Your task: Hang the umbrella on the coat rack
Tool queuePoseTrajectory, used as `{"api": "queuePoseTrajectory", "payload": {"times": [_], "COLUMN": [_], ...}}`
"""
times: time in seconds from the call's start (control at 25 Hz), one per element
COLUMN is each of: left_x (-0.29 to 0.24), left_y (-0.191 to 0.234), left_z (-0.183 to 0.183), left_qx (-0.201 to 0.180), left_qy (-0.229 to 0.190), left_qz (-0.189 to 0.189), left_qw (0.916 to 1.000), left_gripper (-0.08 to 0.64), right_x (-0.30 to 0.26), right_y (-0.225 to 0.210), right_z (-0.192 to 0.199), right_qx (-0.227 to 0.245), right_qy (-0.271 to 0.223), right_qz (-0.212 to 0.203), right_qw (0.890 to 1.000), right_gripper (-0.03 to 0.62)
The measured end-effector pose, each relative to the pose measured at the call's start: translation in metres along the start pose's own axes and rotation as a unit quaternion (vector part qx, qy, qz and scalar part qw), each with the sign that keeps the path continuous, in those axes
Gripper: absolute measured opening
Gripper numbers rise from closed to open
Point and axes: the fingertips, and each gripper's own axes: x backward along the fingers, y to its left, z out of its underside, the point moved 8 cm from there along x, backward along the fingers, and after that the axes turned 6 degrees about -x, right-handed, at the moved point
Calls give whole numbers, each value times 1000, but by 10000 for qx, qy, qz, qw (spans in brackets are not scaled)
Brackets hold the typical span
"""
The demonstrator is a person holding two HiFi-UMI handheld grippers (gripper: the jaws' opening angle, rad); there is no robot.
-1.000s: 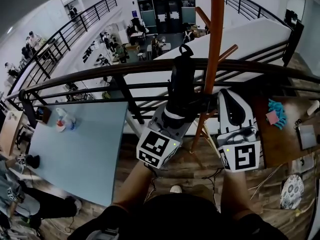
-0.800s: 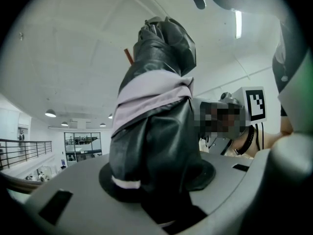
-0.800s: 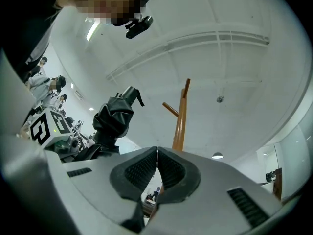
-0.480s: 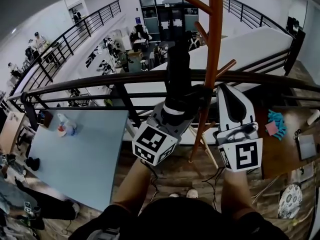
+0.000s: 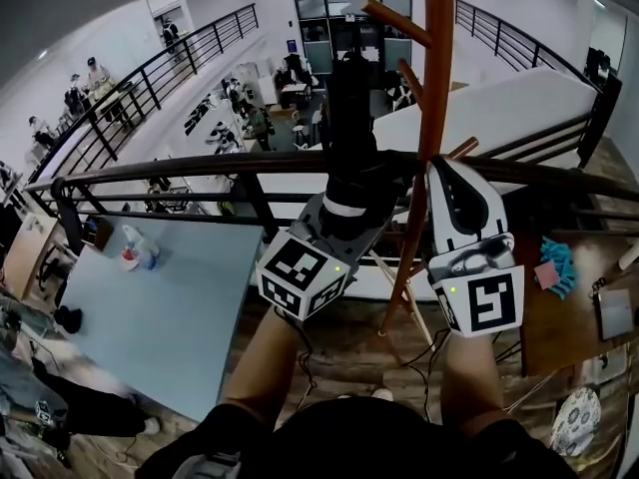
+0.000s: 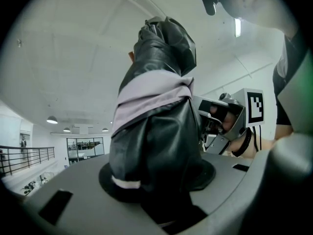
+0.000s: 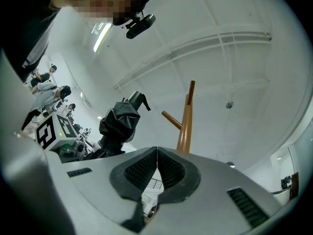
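The black folded umbrella (image 5: 351, 118) stands upright, bound by a pale grey strap (image 6: 149, 89). My left gripper (image 5: 344, 203) is shut on its lower part, and in the left gripper view the umbrella (image 6: 156, 131) fills the space between the jaws (image 6: 161, 180). Just right of it rises the brown wooden coat rack pole (image 5: 434, 68), with pegs (image 5: 394, 18) angling up to the left. My right gripper (image 5: 441, 170) is beside the pole, and its ribbed pads (image 7: 168, 168) meet with nothing between them. The right gripper view shows the umbrella (image 7: 120, 124) left of the rack (image 7: 186, 126).
A black metal railing (image 5: 200, 168) runs across in front of me, with an open lower floor and people beyond it. A light blue table (image 5: 170, 287) lies below on the left. A wooden table (image 5: 569, 277) with small items is at the right.
Both grippers and the umbrella have risen. The umbrella's top now reaches up among the rack's lower pegs.
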Motion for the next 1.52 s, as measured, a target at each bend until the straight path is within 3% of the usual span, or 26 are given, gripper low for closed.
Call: {"api": "queuePoseTrajectory", "payload": {"times": [1.24, 1.52], "left_x": [-40, -45], "left_y": [58, 67], "left_z": [-40, -30], "left_qx": [-481, -303], "left_qy": [-168, -50], "left_qz": [-32, -56], "left_qw": [9987, 9995], "left_gripper": [198, 199], "right_x": [-42, -41], "right_y": [-24, -27], "right_z": [9, 14], "right_qx": [-45, -89], "right_qy": [-282, -249], "right_qz": [-279, -267], "right_qw": [9992, 9993], "right_gripper": [31, 31]}}
